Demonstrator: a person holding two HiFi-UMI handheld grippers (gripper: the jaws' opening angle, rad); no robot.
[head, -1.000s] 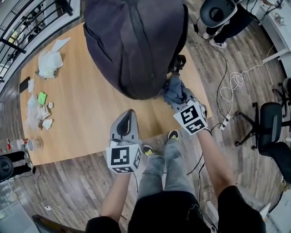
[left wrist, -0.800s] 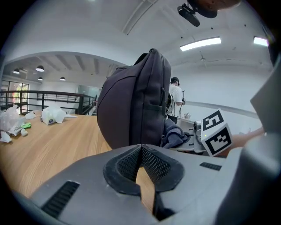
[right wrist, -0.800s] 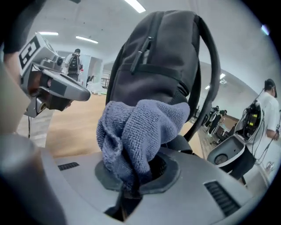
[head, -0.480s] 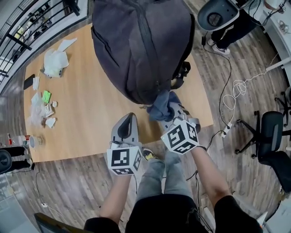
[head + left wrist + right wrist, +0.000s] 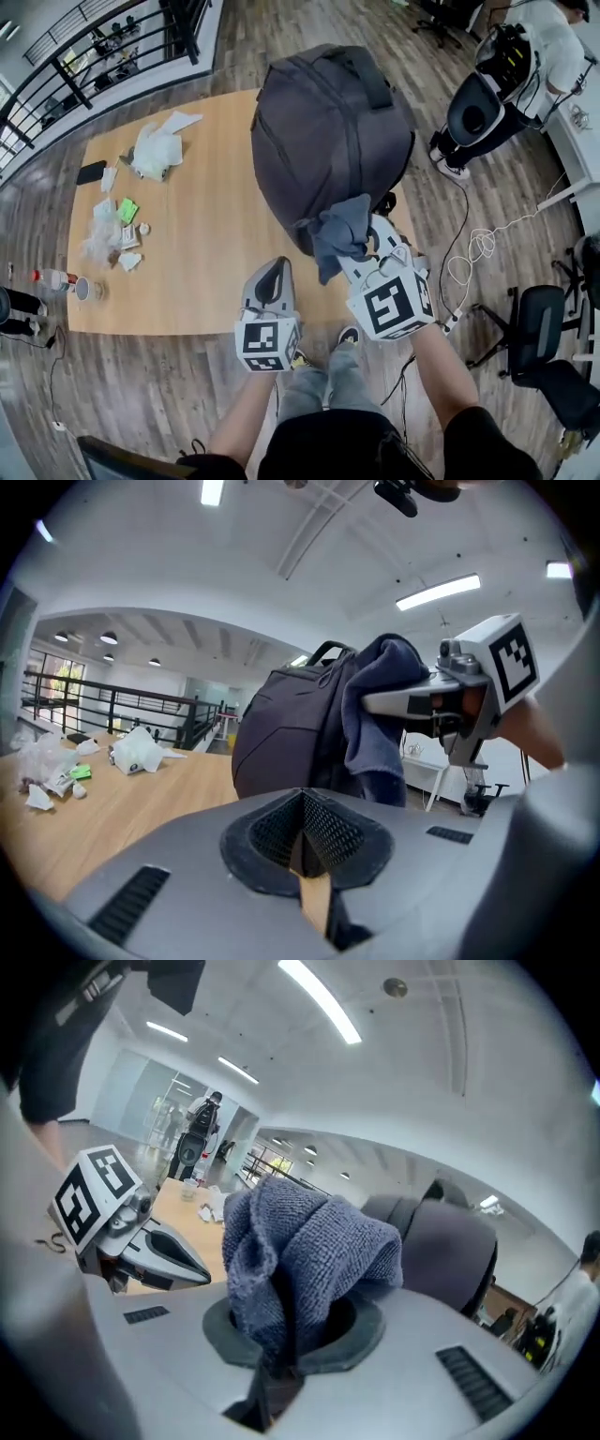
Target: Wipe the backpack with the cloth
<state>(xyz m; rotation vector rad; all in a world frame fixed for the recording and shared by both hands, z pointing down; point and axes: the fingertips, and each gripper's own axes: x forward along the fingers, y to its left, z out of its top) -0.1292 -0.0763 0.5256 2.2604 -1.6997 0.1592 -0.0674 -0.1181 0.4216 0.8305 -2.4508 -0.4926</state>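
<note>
While right claw (image 5: pixel 281 1358) pinches cloth (image 5: pixel 300 1251), backpack (image 5: pixel 448 1252) beyond

No word, brand or number is legible anywhere; the only signs are black-and-white square markers (image 5: pixel 265 343) on the left hand-held gripper (image 5: pixel 277 270) and the right hand-held gripper (image 5: pixel 367 246).

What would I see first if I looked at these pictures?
A big dark backpack sits on the wooden table, filling its far right part. Just in front of it, the right tongs pinch a bunched blue-grey cloth, and the left tongs beside them are shut and empty. Crumpled white wrappers lie scattered at the table's left.
</note>
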